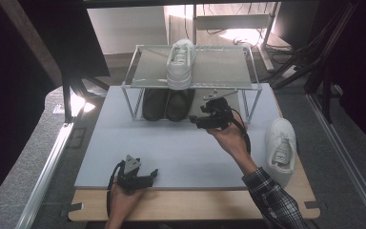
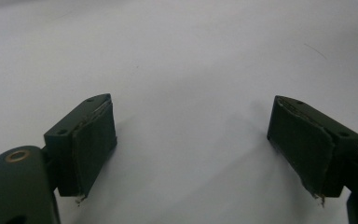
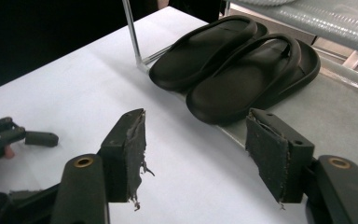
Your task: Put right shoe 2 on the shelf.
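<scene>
**Right gripper open beside the black slippers**

The right gripper [image 1: 196,120] hangs in front of the rack's [image 1: 138,47] lower shelf with its jaws spread wide and nothing between them. In the right gripper view the pair of black slippers [image 3: 235,70] lies just beyond the pads, at about twelve to one o'clock from the jaw gap, near but not touching. The two slippers sit side by side, touching each other, on the bottom tier, close to the rack's front left post.

On the top shelf a white sneaker [image 1: 181,63] rests directly above them. A second white sneaker [image 1: 281,148] lies on the board at roughly four o'clock from the right gripper, well apart from it.

The left gripper [image 1: 153,174] sits low at about seven o'clock, near the grey mat's [image 1: 181,152] front edge, jaws wide and empty over bare mat.
</scene>
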